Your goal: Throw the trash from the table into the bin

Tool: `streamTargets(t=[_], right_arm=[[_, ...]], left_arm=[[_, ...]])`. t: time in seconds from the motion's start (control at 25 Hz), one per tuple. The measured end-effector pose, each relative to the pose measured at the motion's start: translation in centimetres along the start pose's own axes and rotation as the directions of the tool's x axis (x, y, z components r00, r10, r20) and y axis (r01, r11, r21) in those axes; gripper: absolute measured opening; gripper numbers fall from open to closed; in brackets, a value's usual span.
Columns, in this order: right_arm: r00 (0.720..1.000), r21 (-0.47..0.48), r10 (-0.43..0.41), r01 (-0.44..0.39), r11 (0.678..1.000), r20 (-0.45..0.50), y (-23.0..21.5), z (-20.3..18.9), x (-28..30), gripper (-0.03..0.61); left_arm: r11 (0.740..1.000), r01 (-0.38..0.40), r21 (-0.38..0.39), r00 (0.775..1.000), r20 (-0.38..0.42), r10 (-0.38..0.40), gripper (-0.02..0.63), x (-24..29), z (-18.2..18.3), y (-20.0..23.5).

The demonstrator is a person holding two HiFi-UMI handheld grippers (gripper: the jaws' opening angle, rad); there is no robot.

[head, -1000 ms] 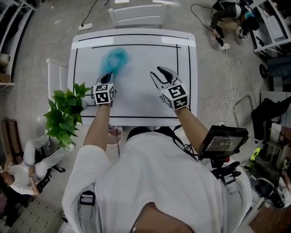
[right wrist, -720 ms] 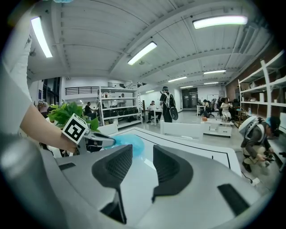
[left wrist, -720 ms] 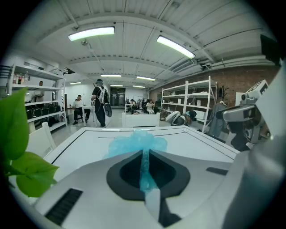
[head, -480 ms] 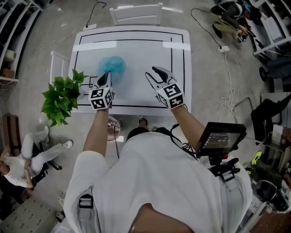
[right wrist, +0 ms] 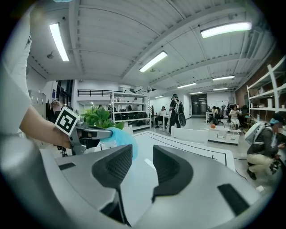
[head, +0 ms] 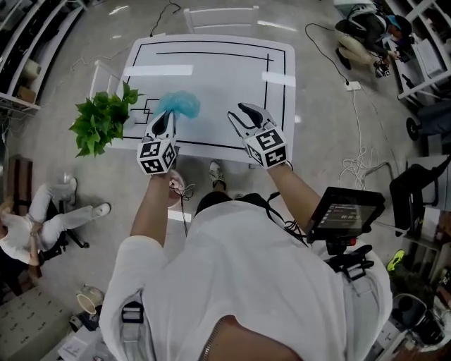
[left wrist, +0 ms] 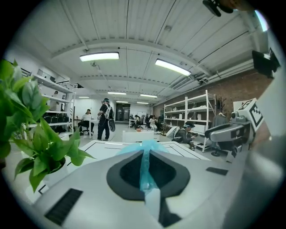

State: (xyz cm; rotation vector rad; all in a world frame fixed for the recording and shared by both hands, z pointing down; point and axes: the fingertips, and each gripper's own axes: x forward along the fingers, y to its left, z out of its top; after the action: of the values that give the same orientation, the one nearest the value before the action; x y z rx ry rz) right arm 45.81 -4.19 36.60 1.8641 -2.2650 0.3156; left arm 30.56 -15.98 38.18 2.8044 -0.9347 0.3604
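The trash is a crumpled light-blue plastic bag, hanging over the near left part of the white table. My left gripper is shut on it, and in the left gripper view a strip of the bag runs between the closed jaws of that gripper. My right gripper hovers over the table's near edge, open and empty. In the right gripper view, the gap of the right gripper shows only tabletop, with the bag and left gripper off to the left.
A green potted plant stands at the table's left side, close to my left gripper. A white chair is at the far side. A person sits on the floor at left, another crouches at top right. Cables cross the floor.
Both grippers have drawn back from mid-table to its near edge. The left one has risen with the blue bag held in it. The right one stays open.
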Motion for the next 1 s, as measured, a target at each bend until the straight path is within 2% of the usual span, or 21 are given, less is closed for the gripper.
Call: streamTargets(t=[0.2, 0.44, 0.68, 1.0], right_arm=[[0.997, -0.01, 0.081, -0.081, 0.997, 0.001, 3.7, 0.5, 0.8, 0.152], [0.971, -0.055, 0.237, -0.237, 0.97, -0.015, 11.2, 1.1, 5.2, 0.152], [0.933, -0.082, 0.354, -0.358, 0.93, -0.063, 20.7, 1.3, 9.5, 0.152], [0.86, -0.099, 0.481, -0.501, 0.86, -0.169, 35.0, -1.6, 15.2, 0.152]], left_arm=[[0.999, -0.034, -0.003, 0.999, 0.032, 0.034, 0.015, -4.5, 1.0, -0.1], [0.989, -0.145, -0.043, 0.989, 0.03, 0.146, 0.015, -11.3, -1.1, 4.4], [0.968, -0.23, -0.098, 0.973, -0.016, 0.229, 0.015, -19.4, -5.0, 10.0], [0.925, -0.329, -0.191, 0.944, -0.077, 0.32, 0.015, -29.3, -11.8, 18.4]])
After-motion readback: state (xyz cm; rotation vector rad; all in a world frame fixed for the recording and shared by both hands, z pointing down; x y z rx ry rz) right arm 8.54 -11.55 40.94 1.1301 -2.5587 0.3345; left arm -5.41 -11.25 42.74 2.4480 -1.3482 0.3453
